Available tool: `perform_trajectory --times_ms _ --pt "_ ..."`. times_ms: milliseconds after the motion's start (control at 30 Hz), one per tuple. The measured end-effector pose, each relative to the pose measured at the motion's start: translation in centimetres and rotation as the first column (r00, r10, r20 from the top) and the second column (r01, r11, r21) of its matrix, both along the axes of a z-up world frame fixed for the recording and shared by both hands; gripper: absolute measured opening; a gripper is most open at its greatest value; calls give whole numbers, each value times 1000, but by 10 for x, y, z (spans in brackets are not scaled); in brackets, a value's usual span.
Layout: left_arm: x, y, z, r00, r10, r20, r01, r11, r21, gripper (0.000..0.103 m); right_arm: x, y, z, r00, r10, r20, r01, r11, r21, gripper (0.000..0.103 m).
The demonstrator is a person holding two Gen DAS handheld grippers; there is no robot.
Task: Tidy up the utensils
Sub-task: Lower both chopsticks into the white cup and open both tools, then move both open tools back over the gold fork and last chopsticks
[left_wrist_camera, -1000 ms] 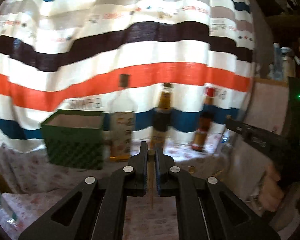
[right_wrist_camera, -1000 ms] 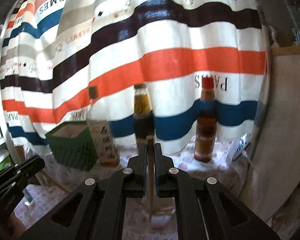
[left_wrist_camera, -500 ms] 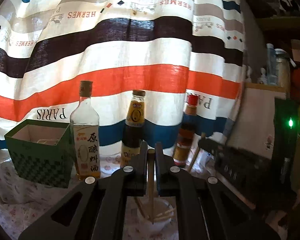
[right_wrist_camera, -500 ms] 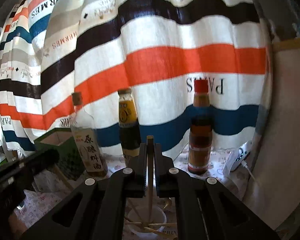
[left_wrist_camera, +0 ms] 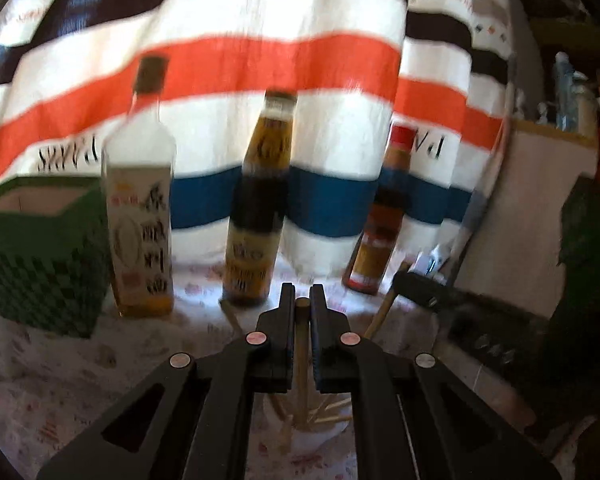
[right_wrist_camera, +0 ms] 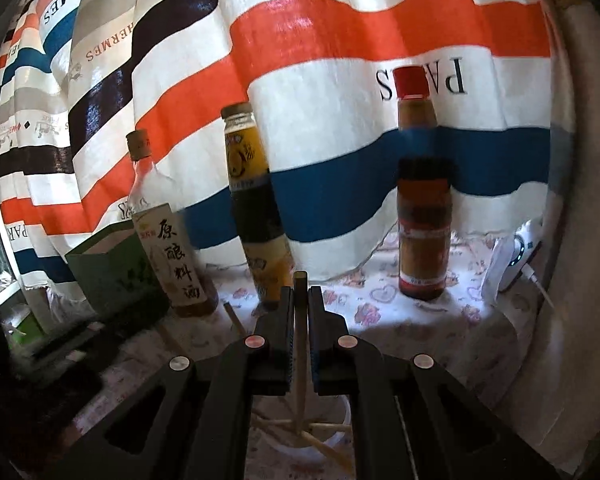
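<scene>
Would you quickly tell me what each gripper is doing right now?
Left gripper: closed on a chopstick.
Right gripper: closed on another chopstick.

3 bottles [right_wrist_camera: 423, 216], green box [left_wrist_camera: 44, 256], striped curtain [right_wrist_camera: 340, 40] behind

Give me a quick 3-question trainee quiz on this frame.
1. True or false: the left gripper holds a chopstick.
2. How many bottles stand on the table by the curtain?
3. What is the right gripper over: A) green box, B) white cup, C) red-capped bottle?

Key: 1 true; 2 three; 3 B.
</scene>
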State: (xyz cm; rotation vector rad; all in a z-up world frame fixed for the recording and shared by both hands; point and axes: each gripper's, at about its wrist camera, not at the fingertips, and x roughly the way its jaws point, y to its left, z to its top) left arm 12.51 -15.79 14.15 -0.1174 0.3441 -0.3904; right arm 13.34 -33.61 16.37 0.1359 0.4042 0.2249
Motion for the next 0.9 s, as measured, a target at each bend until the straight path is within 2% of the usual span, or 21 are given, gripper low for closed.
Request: perform_trajectory --times_ms 100,167,200,233,333,433,567,667,800,900 --pt "-3 -3 -8 1000 -1 4 1 999 35 6 0 -3 -4 1000 1 -26 -1 1000 8 8" --pt "-9 -2 -7 1000 5 14 -6 999 46 21 1 -5 -7 999 -4 -54 5 1000 14 9" --pt "-12 -1 -5 1000 7 23 -8 999 52 40 0 -7 -7 998 -4 -62 5 1000 20 13" --pt "-17 2 -2 999 20 42 -23 998 63 53 -2 -9 -7 998 -2 -69 4 1000 25 22" --pt "-35 9 11 993 57 106 -70 991 115 60 -11 -11 -4 998 -11 -54 12 1000 19 41" --pt "-54 21 21 986 112 123 -130 981 146 69 -25 -7 -1 999 -30 -35 30 999 -12 50" --pt "-84 40 24 965 215 153 -238 959 151 79 -51 0 -2 999 -53 -9 52 999 -14 51" --pt "-104 57 19 958 241 157 -263 954 146 83 -76 10 -6 997 -74 11 74 997 -18 52" --pt "-127 77 9 935 292 201 -326 931 164 87 -103 29 -16 999 -30 11 30 999 -14 53" --pt "-138 98 0 934 304 187 -332 933 140 91 -115 44 -23 1000 -11 2 11 1000 -8 56"
